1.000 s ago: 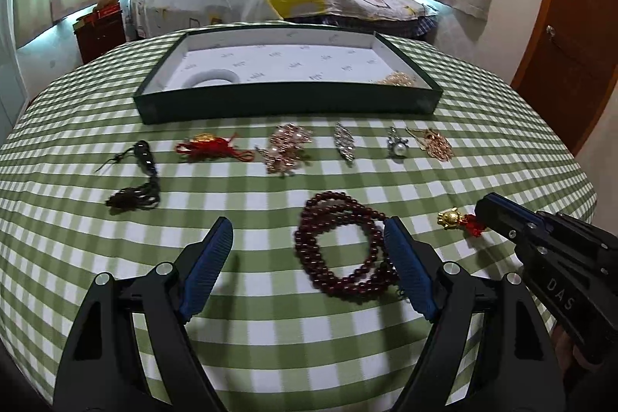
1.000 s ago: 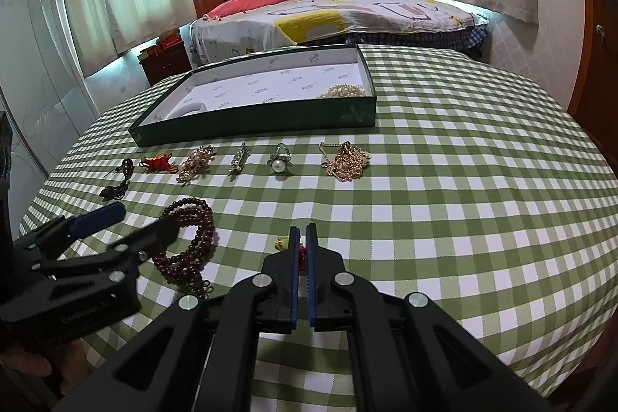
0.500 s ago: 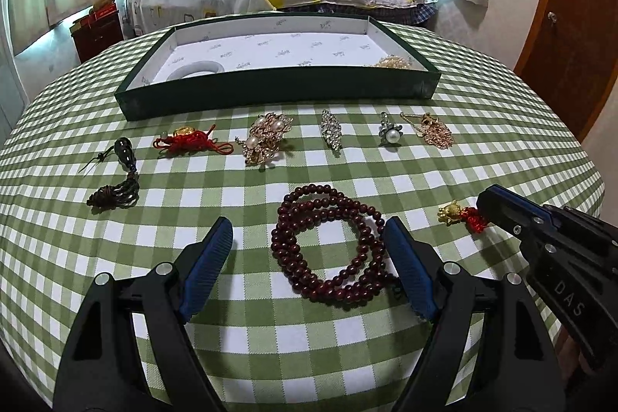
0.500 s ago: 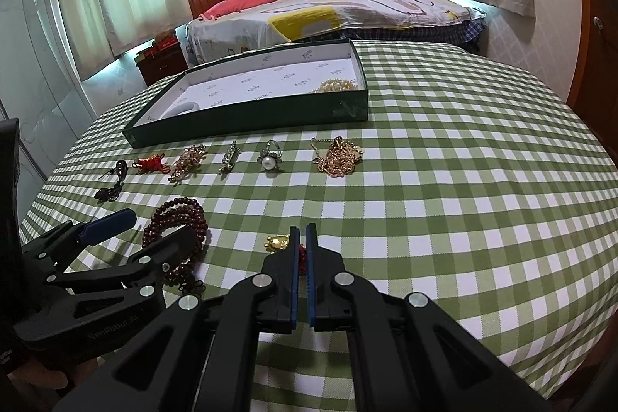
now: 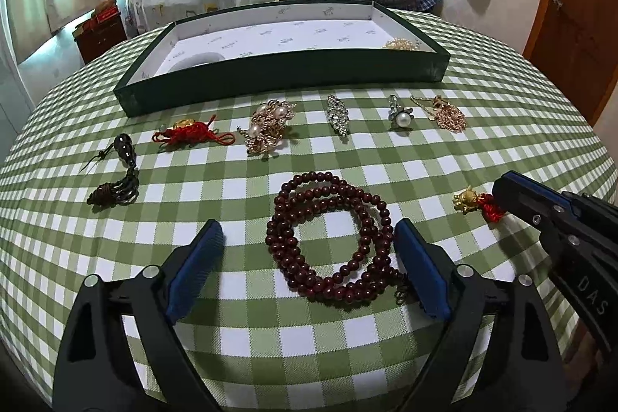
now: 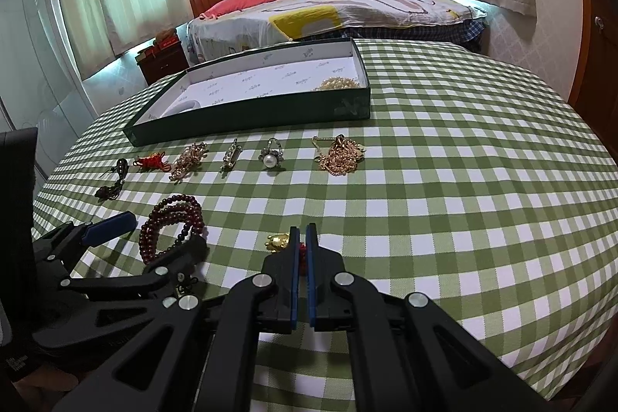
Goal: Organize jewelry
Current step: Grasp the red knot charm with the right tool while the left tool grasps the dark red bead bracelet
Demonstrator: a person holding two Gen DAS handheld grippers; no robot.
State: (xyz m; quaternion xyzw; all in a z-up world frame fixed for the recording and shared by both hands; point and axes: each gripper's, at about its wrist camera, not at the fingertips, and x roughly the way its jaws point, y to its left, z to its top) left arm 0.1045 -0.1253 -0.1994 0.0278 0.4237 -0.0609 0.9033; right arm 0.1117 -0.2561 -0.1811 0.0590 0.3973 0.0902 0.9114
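A dark green tray (image 5: pixel 270 72) with a white lining stands at the back of the table; a gold piece (image 5: pixel 401 44) lies in its right corner. My left gripper (image 5: pixel 309 242) is open around a coil of dark red beads (image 5: pixel 328 238) lying on the cloth. My right gripper (image 6: pixel 303 238) is shut on the red cord of a small gold charm (image 6: pixel 279 241), which also shows in the left wrist view (image 5: pixel 469 199). A row of jewelry lies in front of the tray: a black pendant (image 5: pixel 125 149), a red knot charm (image 5: pixel 189 134), a pearl brooch (image 5: pixel 268 130), a crystal clip (image 5: pixel 338 112), a pearl ring (image 5: pixel 401 116), a gold chain (image 5: pixel 448 112).
The round table has a green checked cloth (image 6: pixel 463 180). A bed (image 6: pixel 328 10) stands behind it, a wooden door (image 5: pixel 579 26) at the right, a small cabinet (image 6: pixel 162 60) at the back left.
The left gripper has moved left and closer, so the red beads now lie between its fingers. The right gripper stays shut on the gold charm's cord.
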